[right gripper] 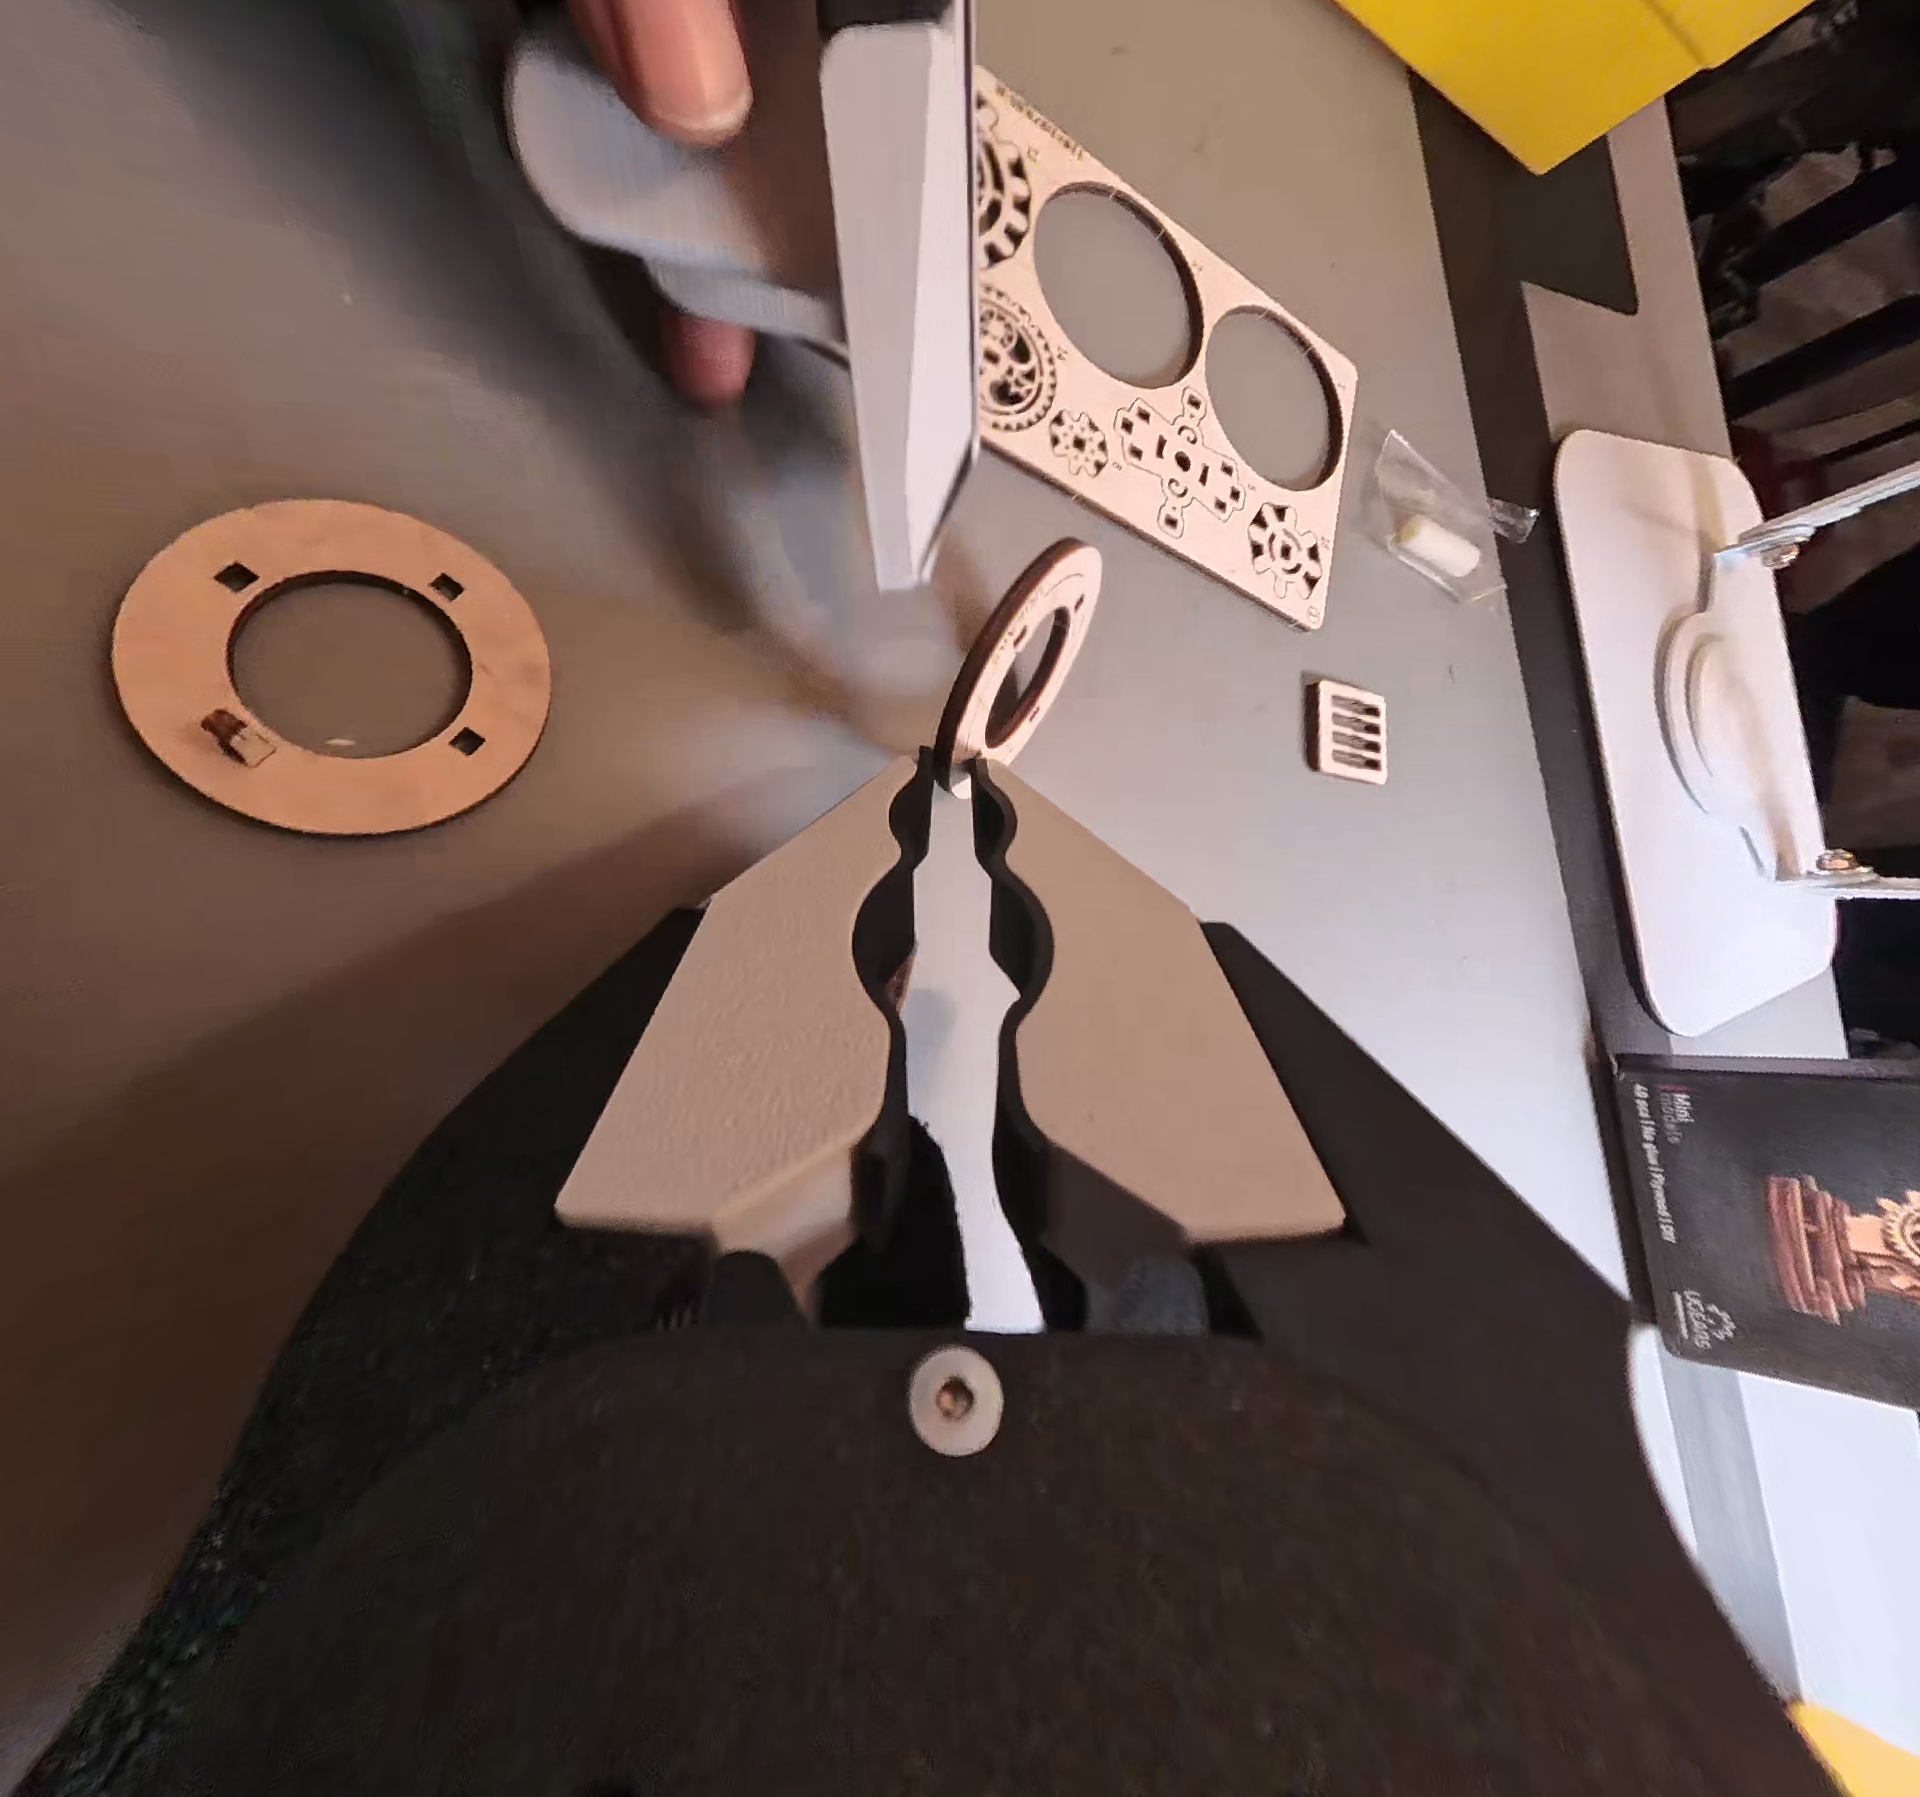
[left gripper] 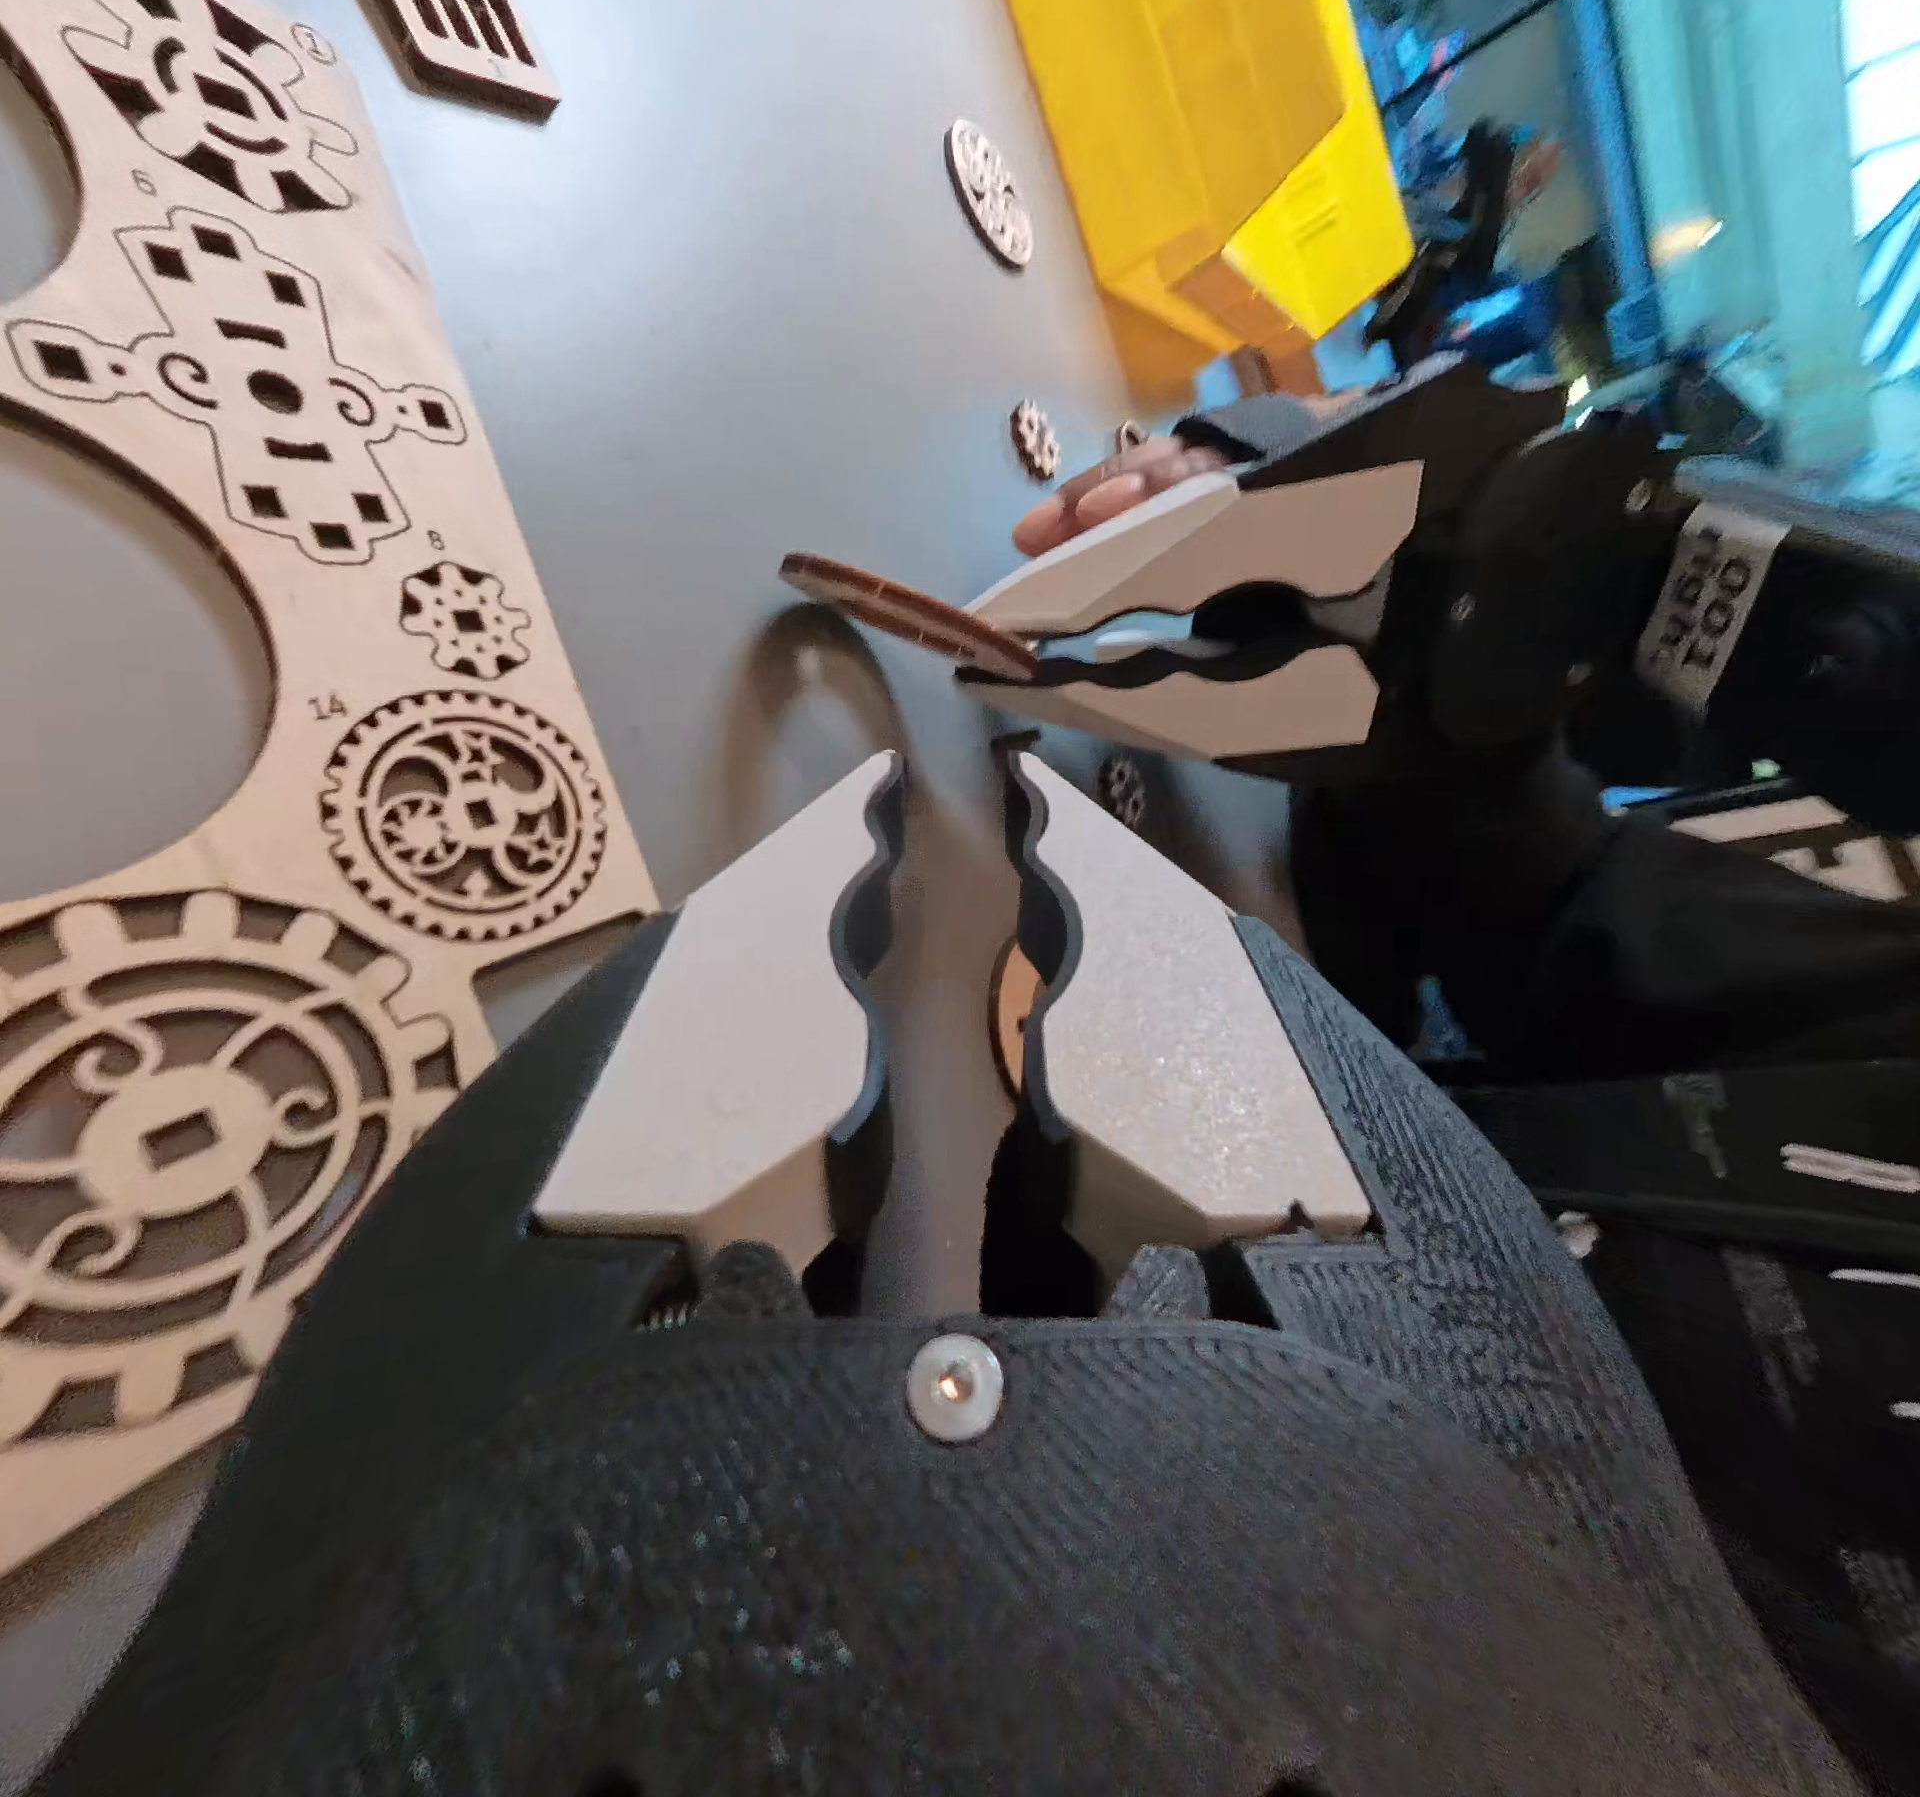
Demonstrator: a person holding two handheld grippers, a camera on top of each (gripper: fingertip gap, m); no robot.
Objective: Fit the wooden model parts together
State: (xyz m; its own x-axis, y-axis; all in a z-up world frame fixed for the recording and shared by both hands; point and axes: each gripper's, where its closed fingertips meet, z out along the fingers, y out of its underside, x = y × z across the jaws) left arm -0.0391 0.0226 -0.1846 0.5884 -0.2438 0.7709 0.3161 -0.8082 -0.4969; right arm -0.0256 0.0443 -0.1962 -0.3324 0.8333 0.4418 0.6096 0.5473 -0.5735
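Two rings remain unjoined: right hand-held gripper (right gripper: pixel 951 776) pinches one ring (right gripper: pixel 1023 656) aloft, left hand-held gripper (left gripper: pixel 951 776) gapes empty, other ring (right gripper: pixel 332 667) on surface (right gripper: pixel 1195 864).

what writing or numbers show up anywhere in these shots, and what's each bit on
I won't quote any writing; this is where it stands.
Wooden sheet: small engraved numbers beside its parts.
White label on the right gripper: dark print.
Black box: white print and a logo along its face.
Ring in that gripper: faint engraving, too small to read.
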